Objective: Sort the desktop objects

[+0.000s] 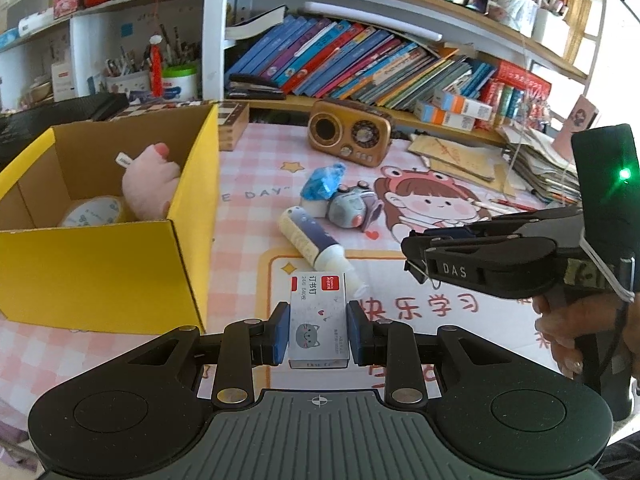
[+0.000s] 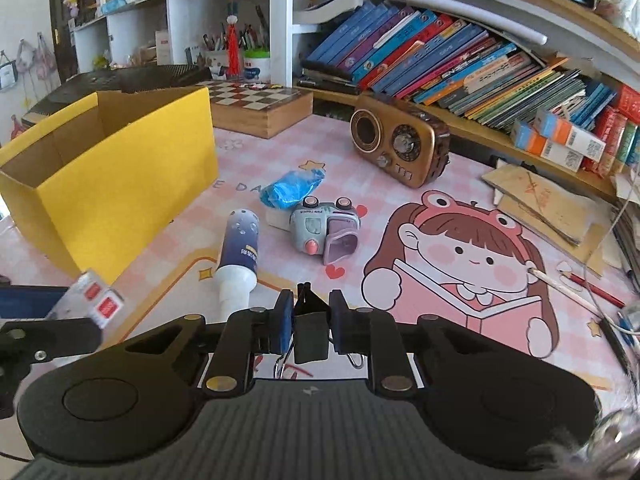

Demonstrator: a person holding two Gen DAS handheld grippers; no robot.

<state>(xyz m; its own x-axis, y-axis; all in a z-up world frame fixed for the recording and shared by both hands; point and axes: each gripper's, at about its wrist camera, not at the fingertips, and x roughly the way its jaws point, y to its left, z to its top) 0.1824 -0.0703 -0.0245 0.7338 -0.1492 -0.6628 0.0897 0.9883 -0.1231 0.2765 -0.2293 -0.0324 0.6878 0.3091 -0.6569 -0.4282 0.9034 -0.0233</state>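
My left gripper [image 1: 319, 332] is shut on a small white staple box [image 1: 318, 312] with a grey cat and a red label, just above the pink desk mat. The same box shows blurred at the left edge of the right wrist view [image 2: 90, 300]. My right gripper [image 2: 310, 316] is shut on a black binder clip [image 2: 310, 332], whose wire handles stick out below the pads. From the left wrist view the right gripper [image 1: 414, 254] hangs over the mat to the right, with a hand on its grip. The yellow cardboard box [image 1: 100, 272] stands open at the left.
Inside the yellow box [image 2: 132, 200] lie a pink plush toy [image 1: 150, 188] and a tape roll [image 1: 94, 212]. On the mat are a tube bottle [image 2: 240, 256], a toy camera [image 2: 324, 228] and a blue plastic bag [image 2: 292, 188]. A brown radio [image 2: 400, 144] and bookshelves stand behind.
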